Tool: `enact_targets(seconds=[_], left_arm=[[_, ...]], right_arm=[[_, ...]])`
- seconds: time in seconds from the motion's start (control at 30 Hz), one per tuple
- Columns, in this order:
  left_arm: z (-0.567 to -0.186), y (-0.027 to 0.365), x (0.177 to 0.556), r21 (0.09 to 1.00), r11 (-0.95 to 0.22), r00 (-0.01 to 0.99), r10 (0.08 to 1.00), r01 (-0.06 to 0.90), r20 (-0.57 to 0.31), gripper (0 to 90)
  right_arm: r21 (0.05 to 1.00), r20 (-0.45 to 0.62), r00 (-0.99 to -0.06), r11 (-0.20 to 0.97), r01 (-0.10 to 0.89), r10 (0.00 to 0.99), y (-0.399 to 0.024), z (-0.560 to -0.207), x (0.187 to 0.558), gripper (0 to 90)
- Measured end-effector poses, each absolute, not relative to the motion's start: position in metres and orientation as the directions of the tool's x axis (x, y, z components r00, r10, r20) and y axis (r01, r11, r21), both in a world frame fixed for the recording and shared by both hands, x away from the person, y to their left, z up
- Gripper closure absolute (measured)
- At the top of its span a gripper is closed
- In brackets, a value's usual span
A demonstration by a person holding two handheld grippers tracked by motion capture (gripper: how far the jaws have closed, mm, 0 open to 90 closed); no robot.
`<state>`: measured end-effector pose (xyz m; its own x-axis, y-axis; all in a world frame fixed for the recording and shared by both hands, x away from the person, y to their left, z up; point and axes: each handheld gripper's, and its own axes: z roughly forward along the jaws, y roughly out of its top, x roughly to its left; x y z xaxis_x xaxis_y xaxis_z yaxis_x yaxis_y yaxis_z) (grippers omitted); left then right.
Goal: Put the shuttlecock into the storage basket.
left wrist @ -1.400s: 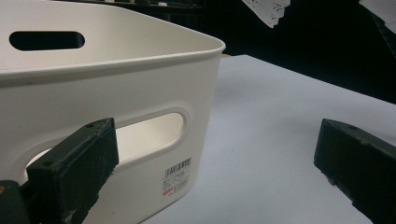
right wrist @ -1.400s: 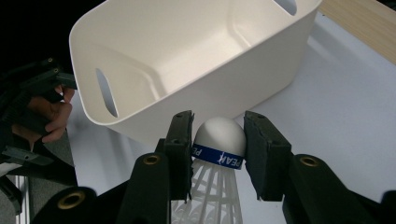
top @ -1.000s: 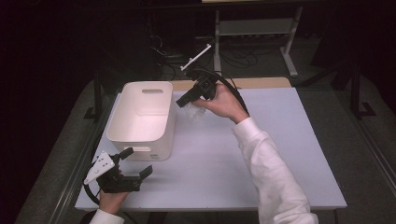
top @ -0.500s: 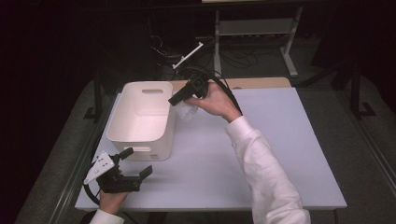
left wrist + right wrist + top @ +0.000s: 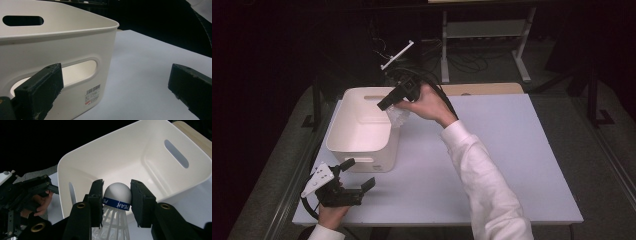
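Note:
A white plastic bin (image 5: 357,150) stands at the table's left. My right gripper (image 5: 384,105) hovers over the bin's right rim, tilted down toward the inside. It is shut on a shuttlecock (image 5: 117,191), its pads pressing the white cork at the blue band; the feather skirt (image 5: 398,119) hangs beneath the hand. Below the jaws lies the bin's bare inside (image 5: 130,152). My left gripper (image 5: 358,174) rests by the bin's near left corner, open with nothing between its jaws. In the left gripper view (image 5: 116,75) it faces the bin's handled wall (image 5: 57,42).
The pale table top (image 5: 512,150) stretches to the right of the bin. A wooden board (image 5: 482,89) lies at the far edge. Cables and a metal stand (image 5: 484,35) sit on the dark floor beyond. A barcode label (image 5: 93,93) marks the bin's near wall.
My right gripper has carried the shuttlecock left and slightly up, from beside the bin to over its right rim. The left gripper has stayed put.

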<state>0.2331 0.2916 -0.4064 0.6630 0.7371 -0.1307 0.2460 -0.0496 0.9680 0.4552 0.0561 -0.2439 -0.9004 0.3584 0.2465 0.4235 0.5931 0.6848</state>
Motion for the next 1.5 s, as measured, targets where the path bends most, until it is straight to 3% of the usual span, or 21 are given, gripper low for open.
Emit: enact_targets(seconds=[1.5], left_arm=[[-0.407,0.292,0.233,0.966,-0.05,0.656,0.742,0.254,-0.134,0.0]], right_arm=[[0.721,0.278,-0.921,0.573,0.389,0.274,0.111,-0.263,0.463,62.3]])
